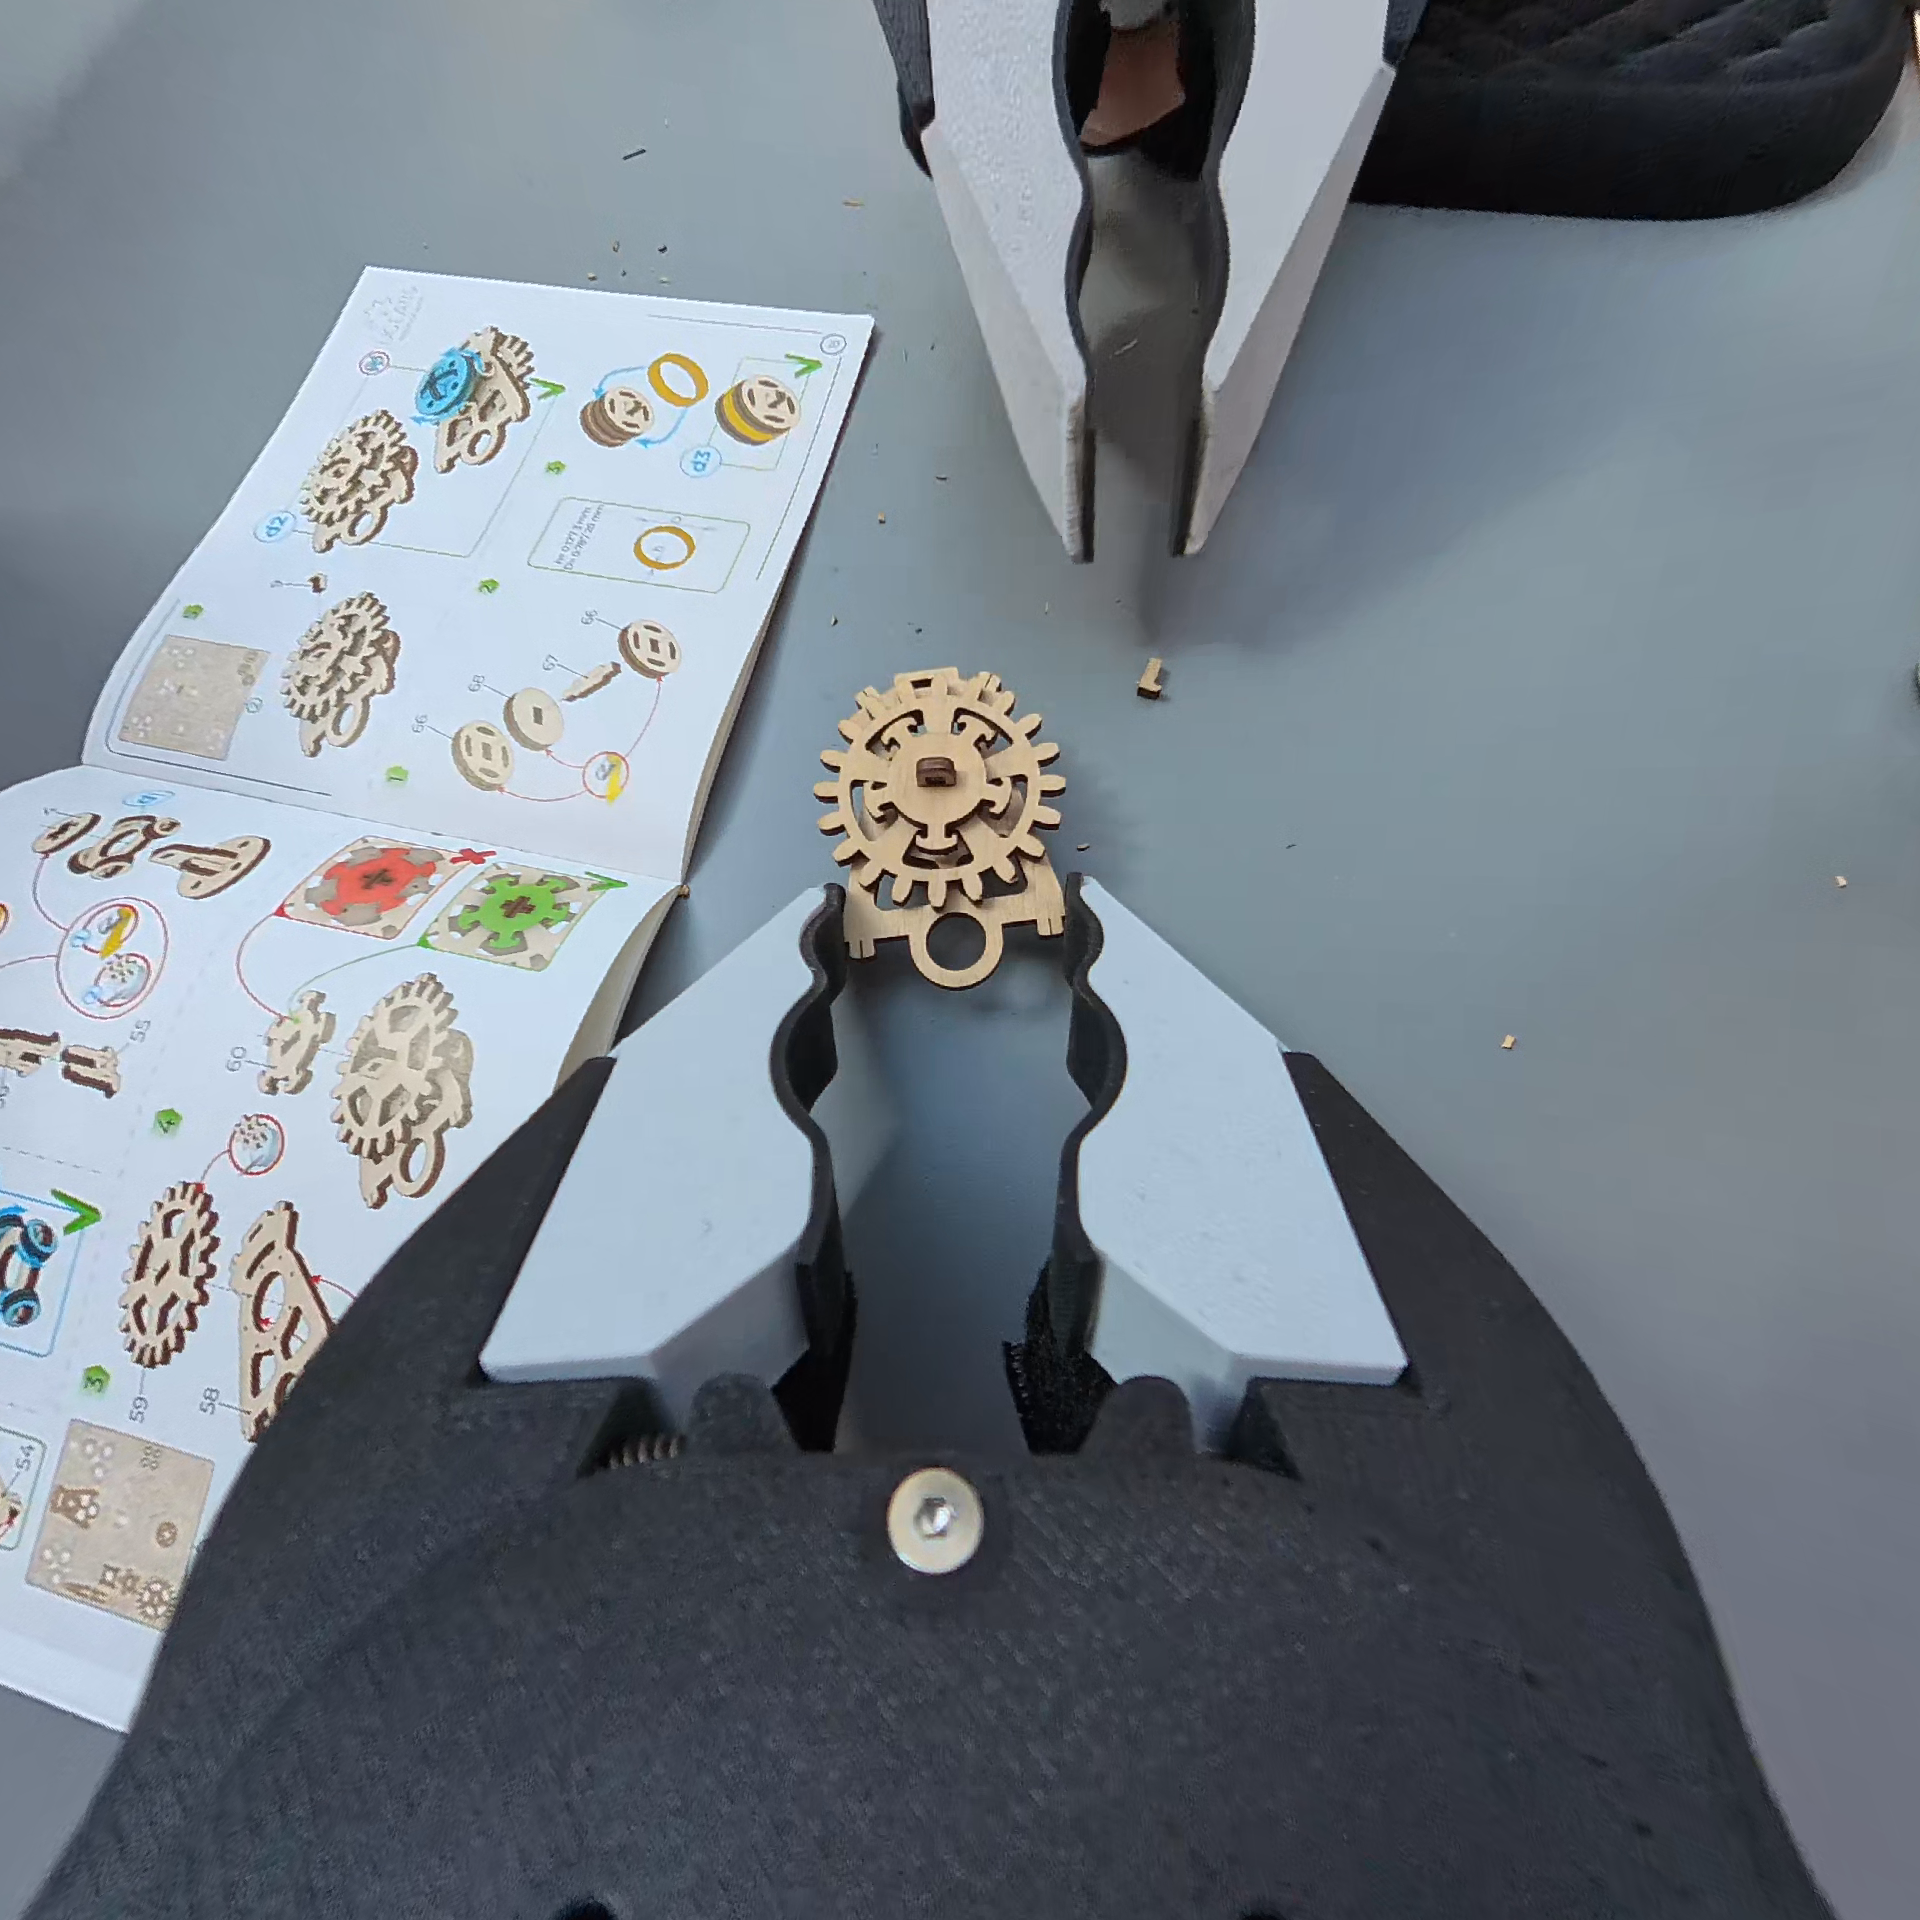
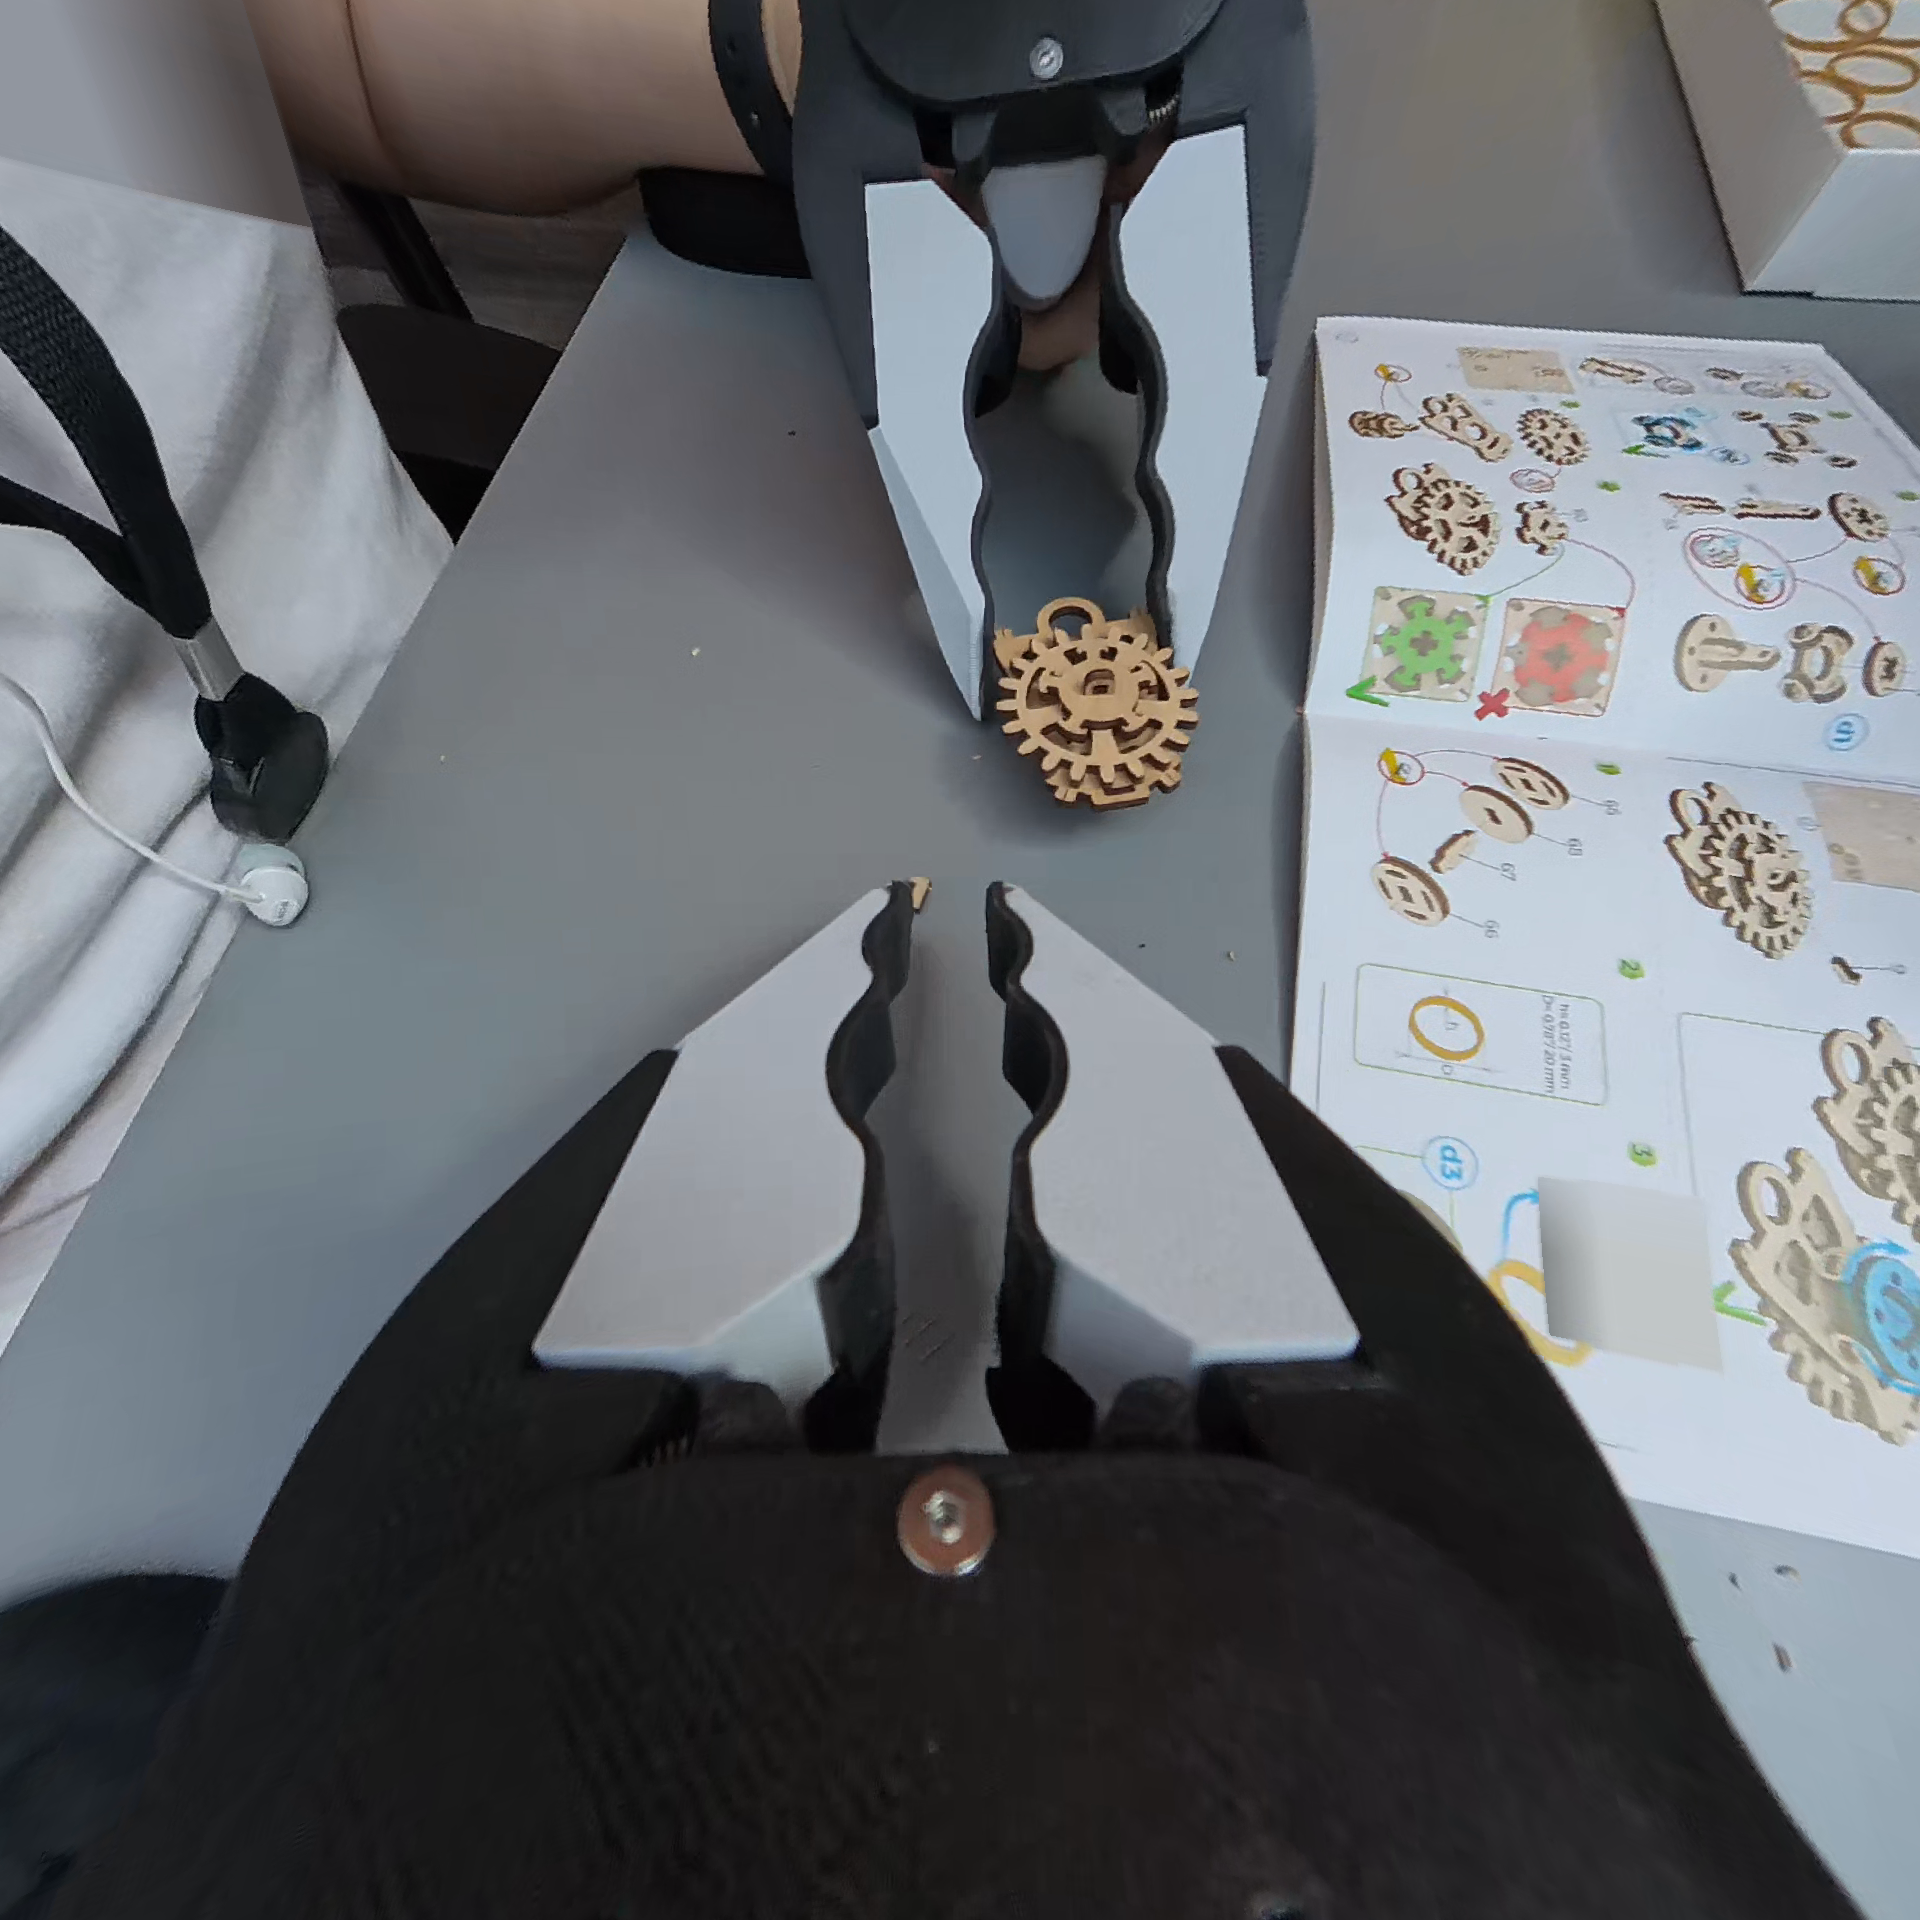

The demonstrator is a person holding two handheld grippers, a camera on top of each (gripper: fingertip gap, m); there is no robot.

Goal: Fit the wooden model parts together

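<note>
A wooden gear assembly [image 1: 940, 800], a toothed wheel on a base plate with a ring tab, stands tilted on the grey table [image 1: 1507, 727]. My left gripper [image 1: 954, 899] is shut on its base plate, one fingertip on each side. It also shows in the right wrist view [image 2: 1091, 717], held by the left gripper [image 2: 1081, 665]. My right gripper [image 2: 945, 894] is narrowly open and empty, facing the assembly from a short distance; it also shows in the left wrist view [image 1: 1132, 545]. A tiny wooden piece [image 1: 1150, 677] lies on the table just past its tips, also in the right wrist view [image 2: 920, 890].
An open instruction booklet [image 2: 1610, 831] lies beside the assembly, also in the left wrist view [image 1: 436, 727]. A white box [image 2: 1766, 156] stands at the far corner. A black strap with a clip [image 2: 249, 758] and a white cable end [image 2: 275, 888] lie near the table edge. Wood crumbs are scattered about. My hands' fingertips stand some 7 cm from each other.
</note>
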